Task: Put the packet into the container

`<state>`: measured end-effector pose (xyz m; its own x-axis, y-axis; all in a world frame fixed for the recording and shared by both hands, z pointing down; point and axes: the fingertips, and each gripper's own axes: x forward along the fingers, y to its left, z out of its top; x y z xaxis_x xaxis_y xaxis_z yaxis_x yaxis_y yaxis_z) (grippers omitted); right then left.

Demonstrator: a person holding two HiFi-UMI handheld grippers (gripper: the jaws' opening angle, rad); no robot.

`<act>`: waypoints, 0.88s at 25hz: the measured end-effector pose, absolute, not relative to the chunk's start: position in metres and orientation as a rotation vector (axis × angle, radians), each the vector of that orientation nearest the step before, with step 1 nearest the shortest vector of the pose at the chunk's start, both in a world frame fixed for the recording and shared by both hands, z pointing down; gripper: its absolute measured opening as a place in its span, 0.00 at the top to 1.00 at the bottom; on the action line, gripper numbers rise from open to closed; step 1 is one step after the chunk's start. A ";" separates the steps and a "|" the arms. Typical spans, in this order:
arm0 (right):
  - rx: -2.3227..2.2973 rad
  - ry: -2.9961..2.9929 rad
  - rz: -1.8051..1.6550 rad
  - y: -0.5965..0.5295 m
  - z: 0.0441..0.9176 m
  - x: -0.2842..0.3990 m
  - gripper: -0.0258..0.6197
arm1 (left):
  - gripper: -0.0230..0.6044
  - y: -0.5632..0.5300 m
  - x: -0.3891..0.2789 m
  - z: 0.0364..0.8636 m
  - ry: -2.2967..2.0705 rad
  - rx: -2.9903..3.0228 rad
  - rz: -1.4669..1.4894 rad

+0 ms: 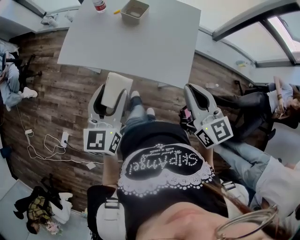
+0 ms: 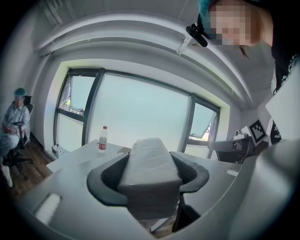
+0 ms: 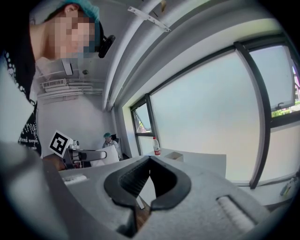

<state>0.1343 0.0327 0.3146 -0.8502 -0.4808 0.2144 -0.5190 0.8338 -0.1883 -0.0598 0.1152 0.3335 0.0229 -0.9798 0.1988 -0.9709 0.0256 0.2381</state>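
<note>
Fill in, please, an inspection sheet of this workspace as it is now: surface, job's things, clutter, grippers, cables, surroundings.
Surface: grey table, with things only near its far edge.
Job's things: white packet in the left gripper, seemingly short of the table; open container near the far edge.
Clutter: plastic bottle and small yellow item beside the container.
Grippers: left gripper shut on the packet; right gripper shut, empty.
Cables: white cable and power strip on the wooden floor.
Surroundings: large windows; seated person at the right.
</note>
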 end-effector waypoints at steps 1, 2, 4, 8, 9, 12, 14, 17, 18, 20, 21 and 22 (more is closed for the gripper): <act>0.792 -2.858 0.359 0.027 0.312 0.128 0.96 | 0.52 0.108 -0.066 0.331 -1.996 2.006 -0.037; 0.802 -2.860 0.359 0.022 0.310 0.123 0.96 | 0.53 0.101 -0.072 0.328 -1.993 2.017 -0.033; 0.821 -2.861 0.358 0.012 0.307 0.113 0.96 | 0.52 0.088 -0.083 0.323 -1.988 2.038 -0.031; 0.859 -2.836 0.360 -0.002 0.308 0.099 0.96 | 0.52 0.067 -0.098 0.317 -1.957 2.060 -0.024; 0.870 -2.828 0.361 -0.005 0.309 0.097 0.96 | 0.52 0.063 -0.101 0.319 -1.948 2.066 -0.026; 0.904 -2.818 0.361 -0.010 0.309 0.094 0.96 | 0.53 0.056 -0.106 0.324 -1.924 2.083 -0.031; 0.927 -2.812 0.357 -0.011 0.307 0.094 0.96 | 0.52 0.053 -0.107 0.324 -1.905 2.091 -0.032; 0.948 -2.803 0.353 -0.014 0.308 0.091 0.96 | 0.53 0.048 -0.110 0.325 -1.882 2.106 -0.045; 0.951 -2.801 0.352 -0.015 0.308 0.089 0.96 | 0.52 0.046 -0.112 0.326 -1.877 2.113 -0.050; 0.957 -2.798 0.350 -0.016 0.310 0.083 0.96 | 0.53 0.042 -0.116 0.325 -1.867 2.118 -0.046; 0.960 -2.797 0.348 -0.017 0.310 0.081 0.96 | 0.52 0.041 -0.119 0.326 -1.863 2.117 -0.043; 0.964 -2.796 0.347 -0.017 0.310 0.078 0.96 | 0.53 0.040 -0.122 0.327 -1.861 2.118 -0.042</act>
<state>0.0776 -0.0171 0.3102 -0.7784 -0.5849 0.2280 -0.6229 0.7649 -0.1643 -0.1219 0.0403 0.3269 0.1509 -0.9706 0.1873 -0.9613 -0.0999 0.2568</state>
